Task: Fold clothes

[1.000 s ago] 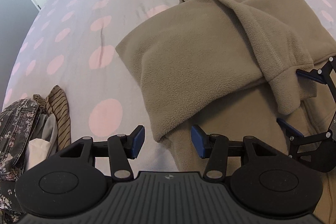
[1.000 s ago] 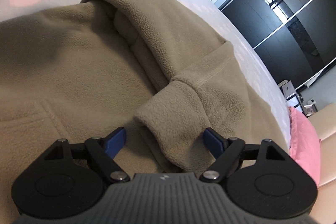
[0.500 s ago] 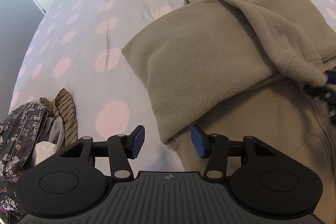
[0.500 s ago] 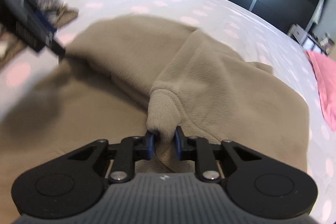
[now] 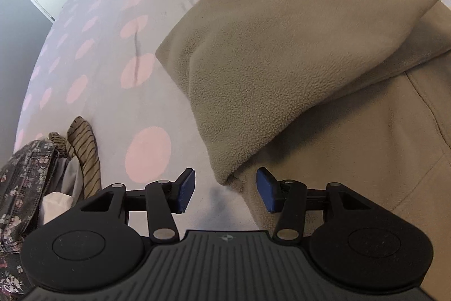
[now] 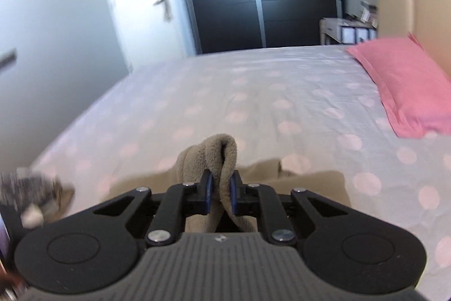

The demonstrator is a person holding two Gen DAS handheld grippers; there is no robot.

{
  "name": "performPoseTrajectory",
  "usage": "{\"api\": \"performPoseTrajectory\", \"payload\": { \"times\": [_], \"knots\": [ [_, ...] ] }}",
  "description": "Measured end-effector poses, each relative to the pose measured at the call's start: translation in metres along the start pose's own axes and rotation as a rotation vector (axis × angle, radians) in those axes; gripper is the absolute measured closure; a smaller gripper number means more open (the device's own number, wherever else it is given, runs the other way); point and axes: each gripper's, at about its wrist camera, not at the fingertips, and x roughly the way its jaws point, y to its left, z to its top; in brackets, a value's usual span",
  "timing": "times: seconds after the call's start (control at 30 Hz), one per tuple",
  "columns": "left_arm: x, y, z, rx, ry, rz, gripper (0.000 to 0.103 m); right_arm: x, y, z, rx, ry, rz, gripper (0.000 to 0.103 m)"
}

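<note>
No readable writing or brand seen; only small embossed emblem on each gripper body. Right gripper (image 6: 219, 191) clamped on fold of beige fleece garment (image 5: 282, 52), jaws having just been closing, cloth raised above dotted bedspread (image 6: 253, 92). Left gripper (image 5: 222, 189) held half open, nothing pinched, garment's folded corner between pads untouched. Clothes pile (image 5: 36, 177) at bed's edge. Wide bare bedspread left toward pink pillow (image 6: 406, 81).

A wide bed (image 6: 253, 92) with a pale sheet dotted in pink fills the room. A pink pillow (image 6: 406, 81) lies far right against a beige headboard (image 6: 417, 10). Beyond stand a dark glossy wardrobe (image 6: 253, 4), a brightly lit white door (image 6: 135, 4) and a small bedside table (image 6: 344, 30).
</note>
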Motion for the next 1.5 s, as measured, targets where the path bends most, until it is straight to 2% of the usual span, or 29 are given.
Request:
{"api": "performPoseTrajectory", "payload": {
  "times": [0.07,0.13,0.27,0.37,0.4,0.43,0.57,0.6,0.63,0.73,0.77,0.87,0.93,0.97,1.0,1.07,1.23,1.33,1.43,1.47,1.5],
  "knots": [
    [0.003,0.004,0.000,-0.025,0.011,-0.029,0.075,0.001,-0.015,0.015,0.068,-0.011,0.007,0.089],
    [0.004,0.008,0.001,-0.055,0.019,-0.069,0.084,-0.001,-0.032,0.022,0.108,-0.012,-0.005,0.090],
    [0.001,0.011,0.002,-0.072,0.008,-0.122,0.086,-0.003,-0.070,0.023,0.241,0.000,-0.033,0.091],
    [0.000,0.009,0.003,-0.070,0.002,-0.147,0.087,0.007,-0.096,0.017,0.286,0.021,-0.078,0.092],
    [0.000,0.007,0.003,-0.060,0.006,-0.142,0.089,0.012,-0.102,0.013,0.295,0.025,-0.098,0.093],
    [0.001,0.004,0.003,-0.050,0.011,-0.137,0.098,0.018,-0.108,0.009,0.305,0.036,-0.118,0.093],
    [0.009,0.006,0.002,-0.072,0.046,-0.100,0.102,0.046,-0.132,-0.014,0.328,0.097,-0.185,0.094],
    [0.011,0.008,0.002,-0.089,0.055,-0.103,0.102,0.054,-0.137,-0.019,0.335,0.114,-0.195,0.096],
    [0.011,0.009,0.001,-0.093,0.061,-0.099,0.103,0.060,-0.142,-0.024,0.344,0.128,-0.204,0.103],
    [0.003,0.009,0.000,-0.089,0.065,-0.115,0.103,0.061,-0.148,-0.025,0.388,0.122,-0.213,0.103],
    [-0.001,0.007,0.000,-0.085,0.057,-0.131,0.103,0.056,-0.147,-0.019,0.389,0.101,-0.190,0.103],
    [-0.014,-0.002,0.004,-0.045,0.018,-0.156,0.103,0.042,-0.128,-0.004,0.307,0.056,-0.169,0.103],
    [-0.023,-0.013,0.005,-0.027,-0.015,-0.158,0.103,0.041,-0.119,-0.003,0.285,0.071,-0.130,0.096],
    [-0.027,-0.017,0.005,-0.019,-0.028,-0.162,0.103,0.042,-0.116,-0.005,0.278,0.090,-0.115,0.087],
    [-0.031,-0.022,0.006,-0.010,-0.040,-0.165,0.103,0.045,-0.115,-0.009,0.268,0.111,-0.105,0.057],
    [-0.039,-0.030,0.006,0.013,-0.065,-0.194,0.103,0.052,-0.113,-0.019,0.233,0.153,-0.108,0.036],
    [-0.047,-0.055,0.003,0.073,-0.115,-0.229,0.103,0.075,-0.133,-0.056,0.245,0.314,-0.123,0.036],
    [-0.033,-0.060,0.002,0.082,-0.094,-0.234,0.103,0.089,-0.154,-0.084,0.381,0.407,-0.083,0.036],
    [-0.023,-0.060,0.005,0.076,-0.073,-0.230,0.103,0.100,-0.165,-0.105,0.465,0.434,-0.062,0.037],
    [-0.020,-0.061,0.006,0.075,-0.072,-0.229,0.103,0.103,-0.168,-0.111,0.488,0.437,-0.060,0.040],
    [-0.019,-0.061,0.006,0.074,-0.073,-0.230,0.103,0.106,-0.170,-0.114,0.514,0.440,-0.056,0.054]
  ]
}}
